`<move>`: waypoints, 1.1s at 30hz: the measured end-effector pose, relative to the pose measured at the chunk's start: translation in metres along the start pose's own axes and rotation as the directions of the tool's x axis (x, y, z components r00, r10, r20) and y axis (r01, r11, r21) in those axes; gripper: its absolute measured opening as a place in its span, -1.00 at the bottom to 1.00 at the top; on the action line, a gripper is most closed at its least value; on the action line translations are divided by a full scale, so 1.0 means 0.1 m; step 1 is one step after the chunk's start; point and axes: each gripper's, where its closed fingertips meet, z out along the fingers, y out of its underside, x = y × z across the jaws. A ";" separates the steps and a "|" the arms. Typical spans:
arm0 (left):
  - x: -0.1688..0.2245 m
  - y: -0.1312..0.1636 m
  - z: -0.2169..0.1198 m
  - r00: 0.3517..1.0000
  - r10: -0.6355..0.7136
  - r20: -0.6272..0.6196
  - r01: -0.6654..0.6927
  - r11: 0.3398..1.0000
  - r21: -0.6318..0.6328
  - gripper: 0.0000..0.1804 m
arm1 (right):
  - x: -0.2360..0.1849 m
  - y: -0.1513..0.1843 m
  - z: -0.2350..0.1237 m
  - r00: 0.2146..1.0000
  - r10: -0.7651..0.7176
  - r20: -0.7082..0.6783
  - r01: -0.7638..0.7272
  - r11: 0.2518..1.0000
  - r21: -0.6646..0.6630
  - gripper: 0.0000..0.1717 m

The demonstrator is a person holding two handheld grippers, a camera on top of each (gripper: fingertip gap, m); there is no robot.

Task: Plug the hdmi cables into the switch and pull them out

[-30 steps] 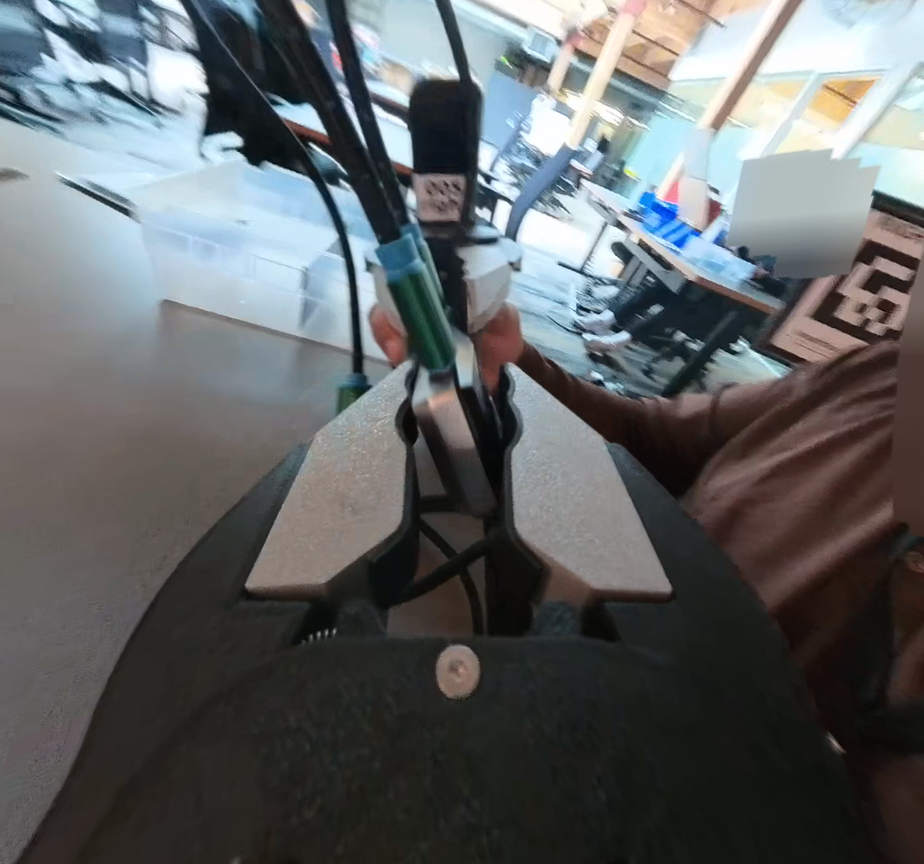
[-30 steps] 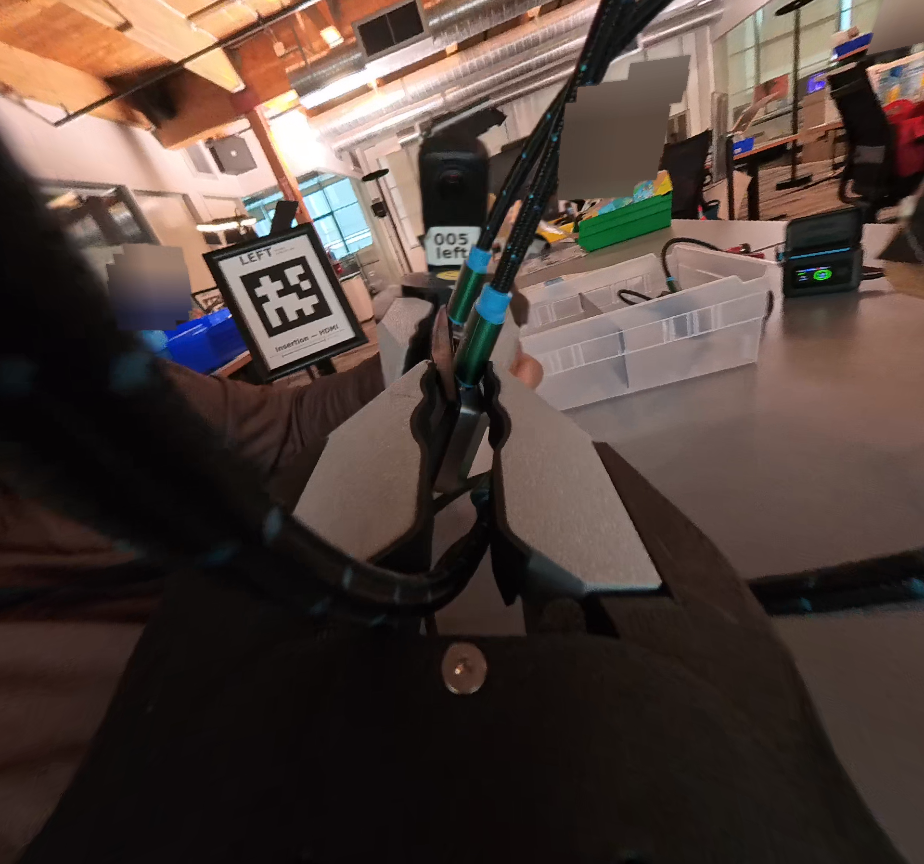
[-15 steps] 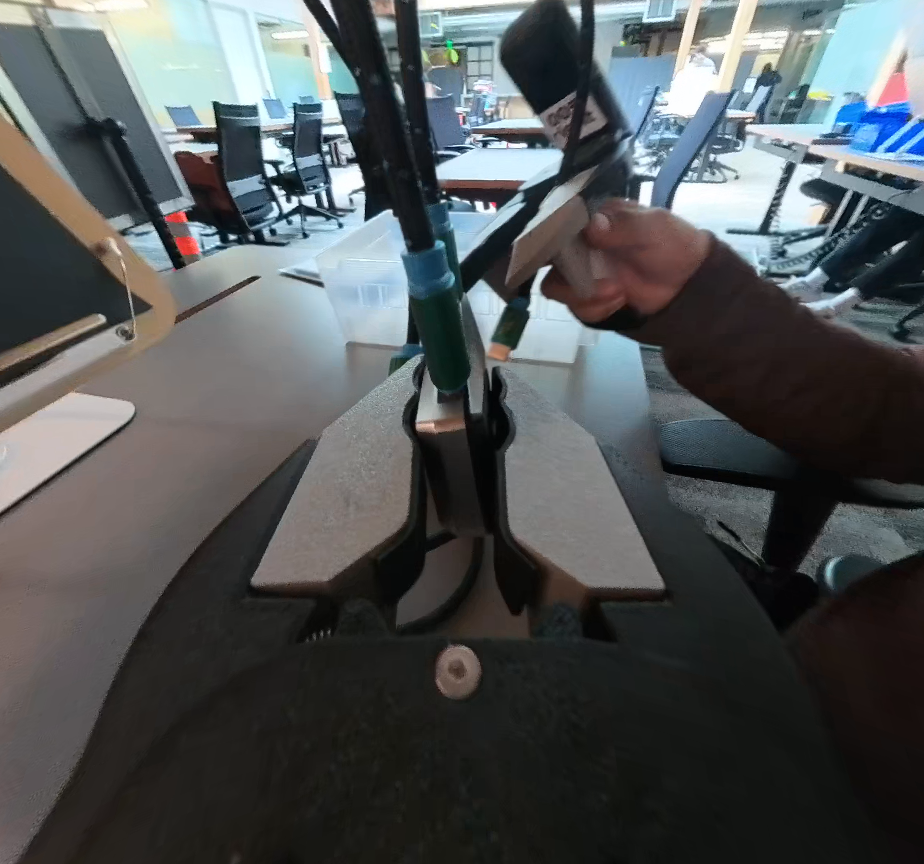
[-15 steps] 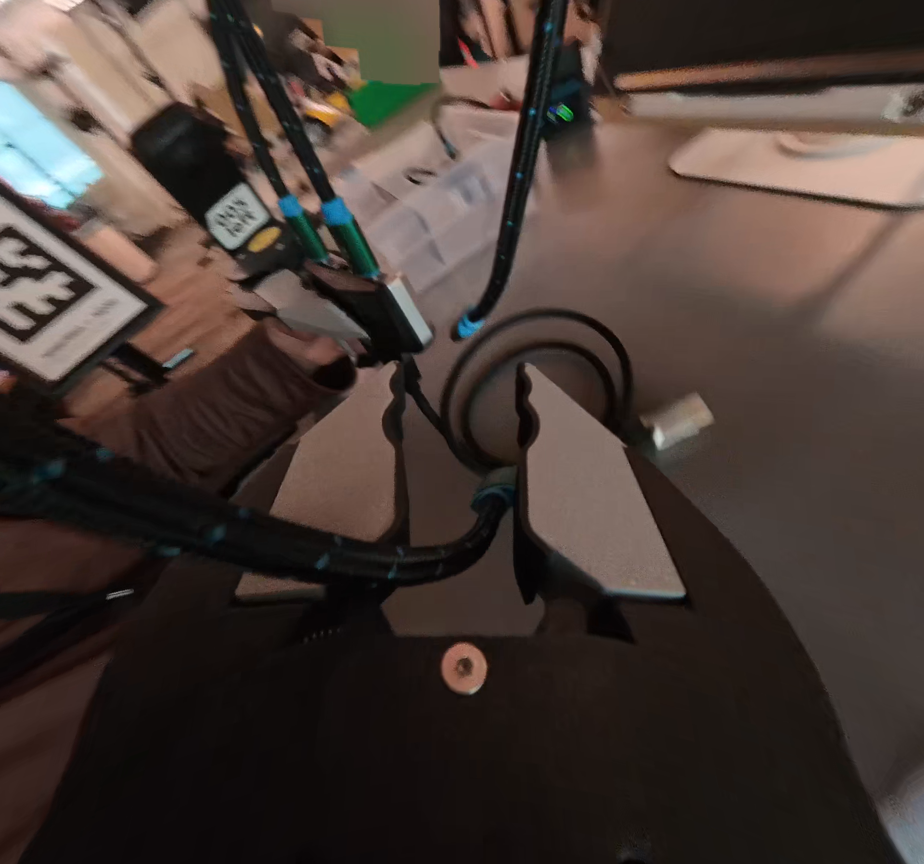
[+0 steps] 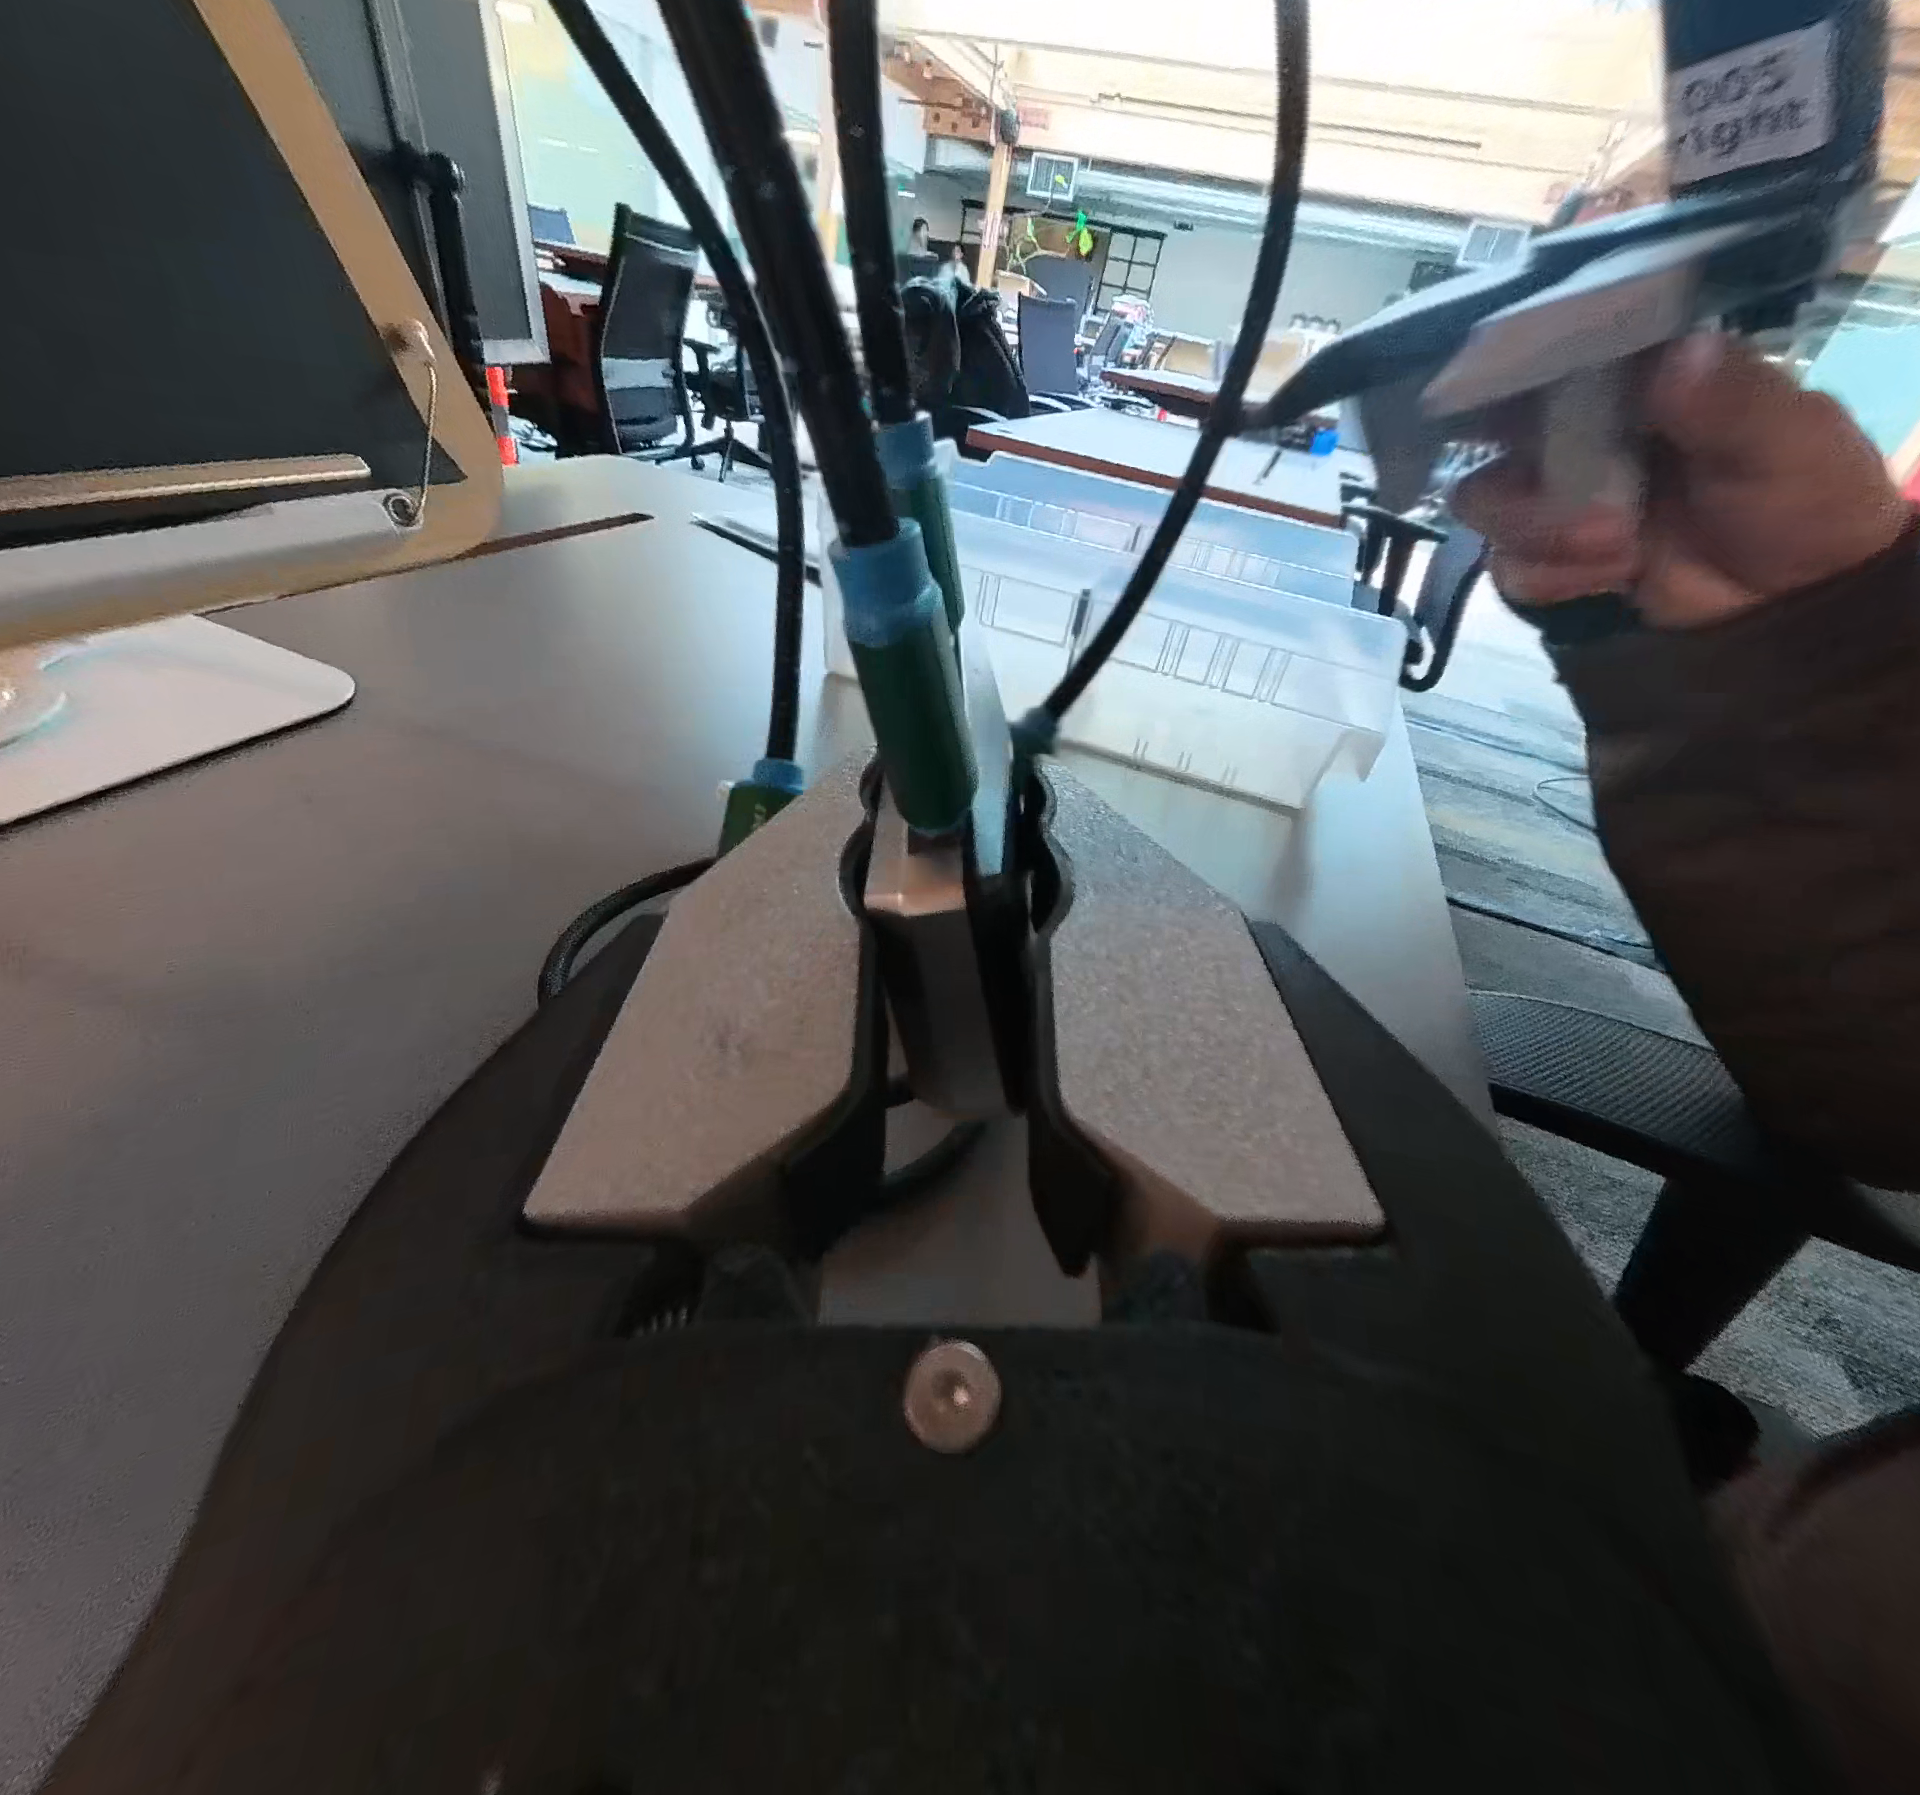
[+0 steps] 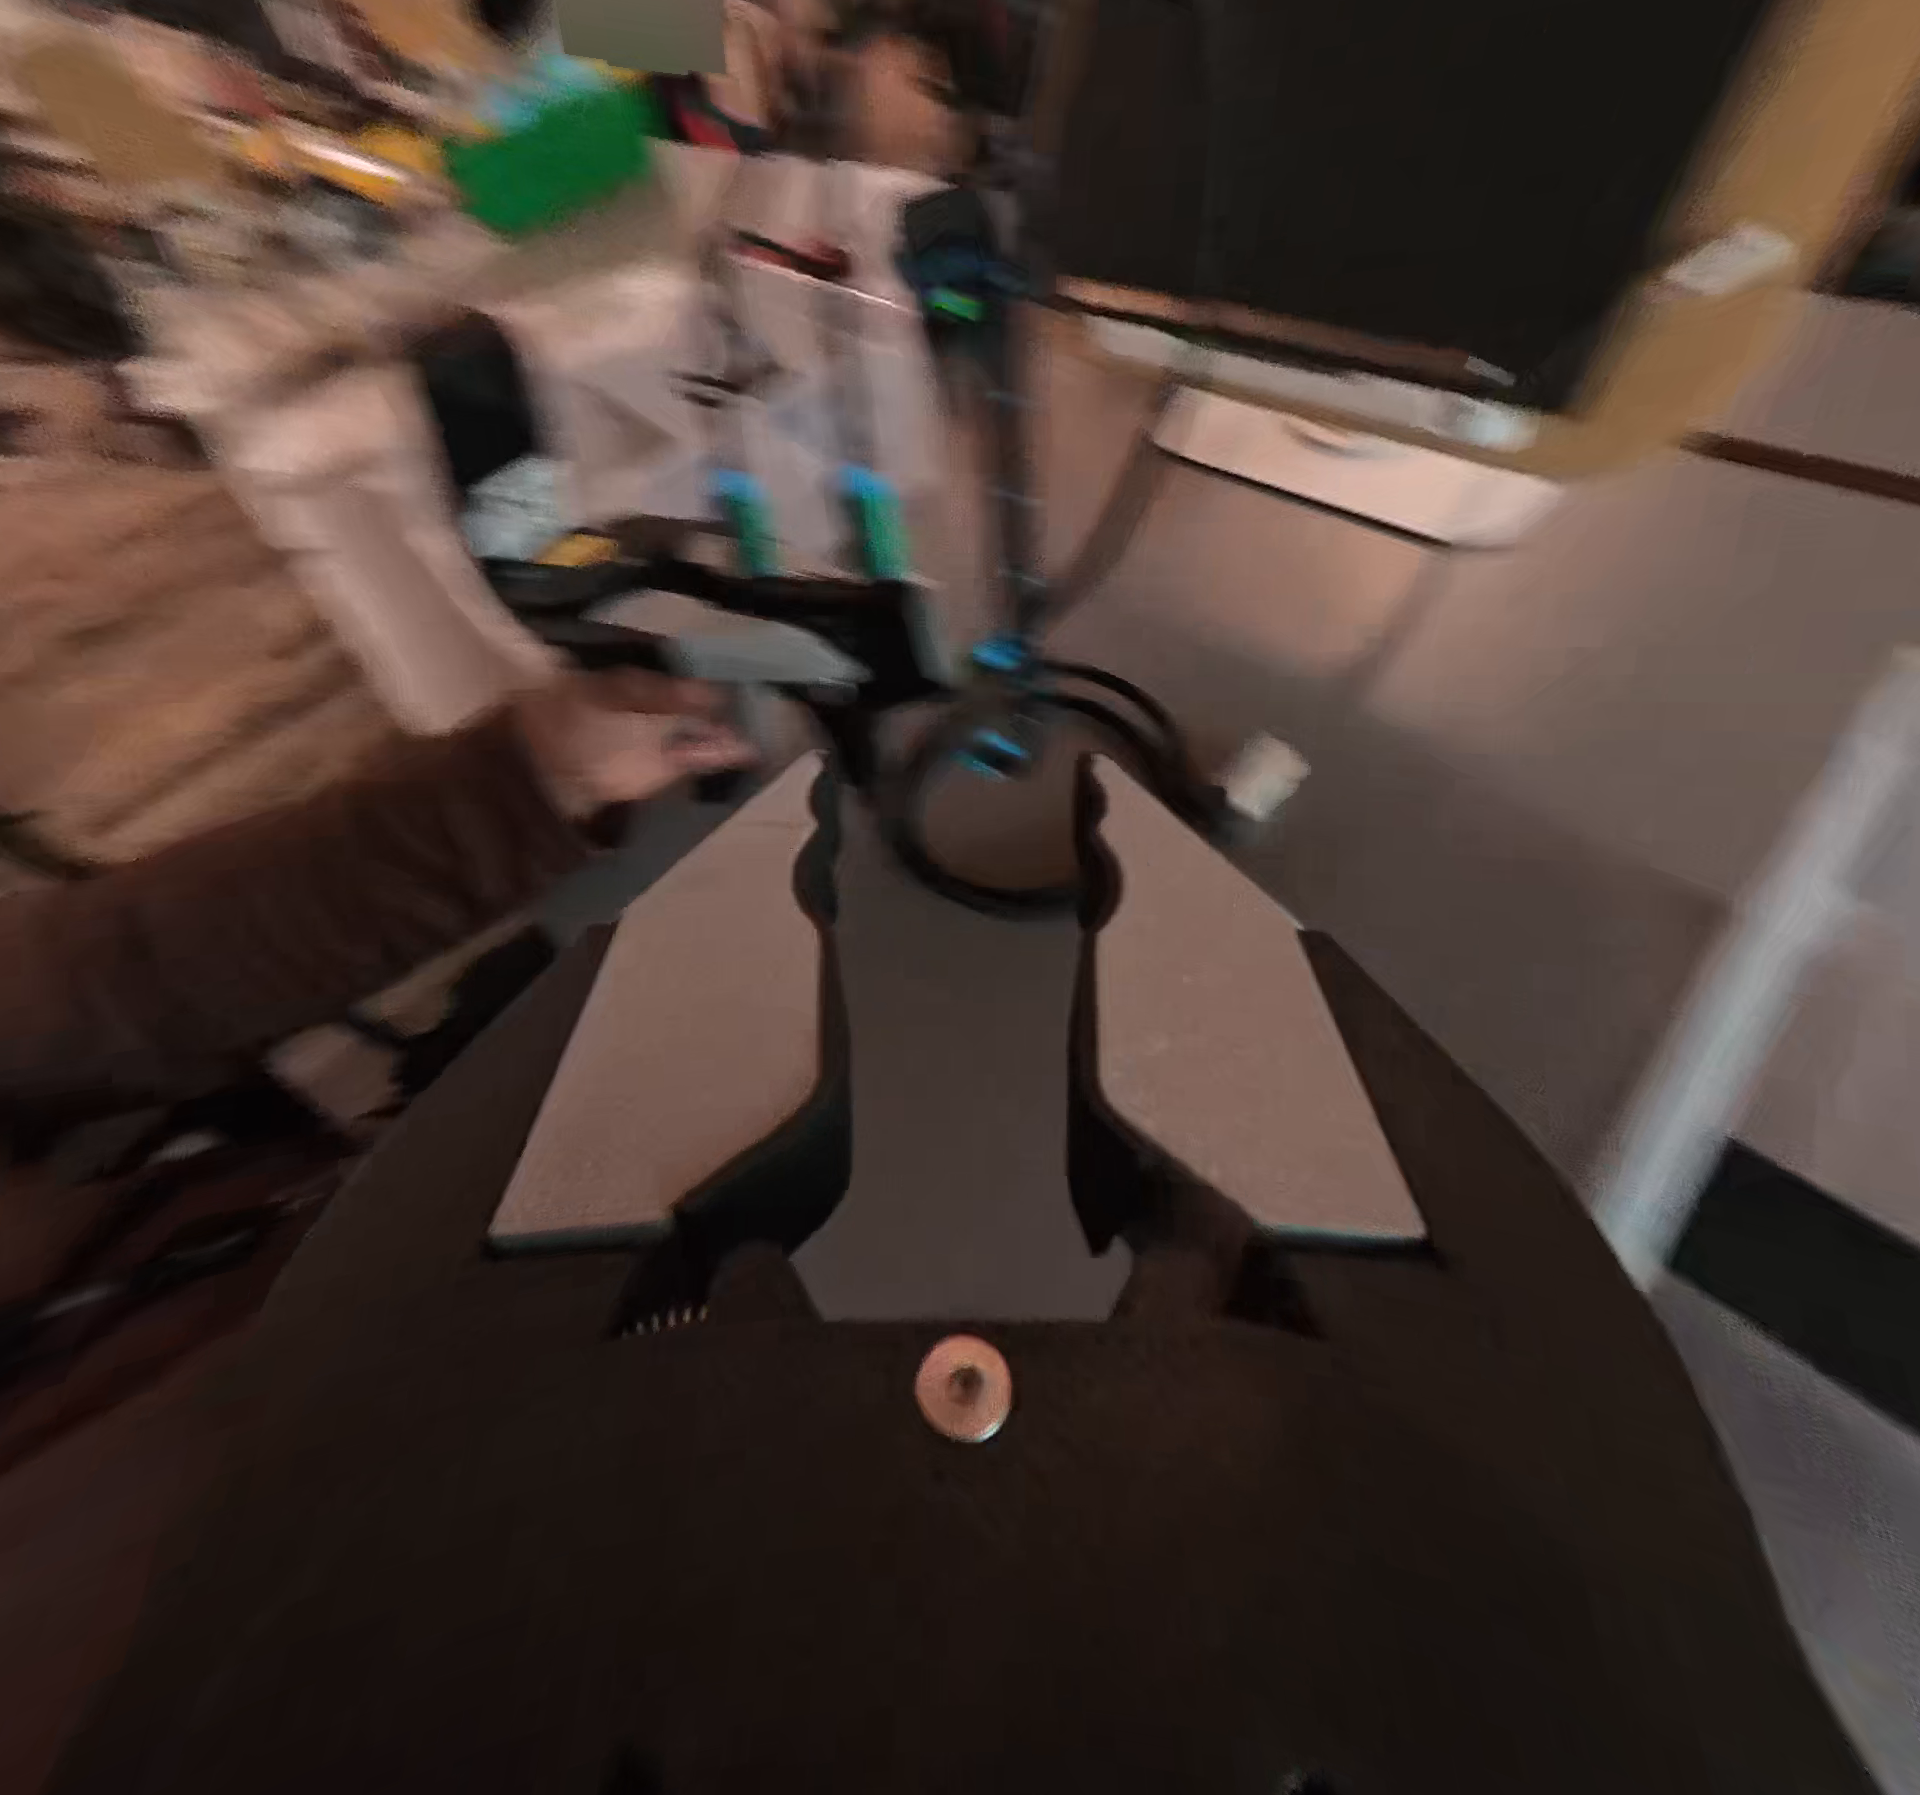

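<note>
Left wrist view, table (image 5: 364, 914): it is carrying everything, and the switch is hanging above it, so a drop is ending on this hard top.

Clear bin (image 5: 1195, 623): it is standing just behind the switch. A loose lead swinging there could be catching on its rim.

Left gripper (image 5: 951, 810): its two fingers are pinching the switch (image 5: 925, 966) by its flat sides, and the pads are pressing on the metal body. The risk I am judging: the body is smooth and the grip is narrow, so it may be twisting out when a plug is pulled.

Right gripper (image 6: 956, 789): its fingers are standing spread with nothing between them, in front of the switch. This view is blurring strongly, so a fast reach may be missing the plug.

HDMI cables (image 5: 862, 291): two green plugs (image 5: 909, 696) are sitting in the top of the switch. A third green plug (image 5: 753, 800) is hanging free just left of the switch, unplugged.

Thin black lead (image 5: 1143, 582): it is leaving the right edge of the switch and may be snagging the right gripper.

Cable loop (image 6: 997, 841): it is lying below the switch, where the open fingers could be catching it.
</note>
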 end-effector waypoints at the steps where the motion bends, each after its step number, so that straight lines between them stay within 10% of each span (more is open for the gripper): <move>1: 0.01 0.01 0.00 1.000 0.002 -0.001 -0.002 1.000 -0.004 -0.75 | -0.28 -0.08 -0.03 0.992 -0.026 0.127 0.021 0.999 0.045 -0.61; 7: 0.25 0.04 0.04 0.992 0.021 -0.121 -0.023 1.000 -0.018 -0.76 | -0.86 0.12 0.37 0.950 -0.180 0.255 0.190 0.982 -0.015 -0.63; 12: 0.37 0.06 0.01 0.983 0.018 -0.184 -0.024 0.999 -0.026 -0.78 | -0.30 0.18 0.72 0.982 -0.189 0.014 0.189 0.982 -0.017 -0.70; 33: 0.76 0.14 -0.04 0.876 -0.164 -0.453 0.124 0.985 -0.117 -0.76 | -0.53 0.34 0.74 0.905 -0.197 0.376 0.193 0.980 0.049 -0.88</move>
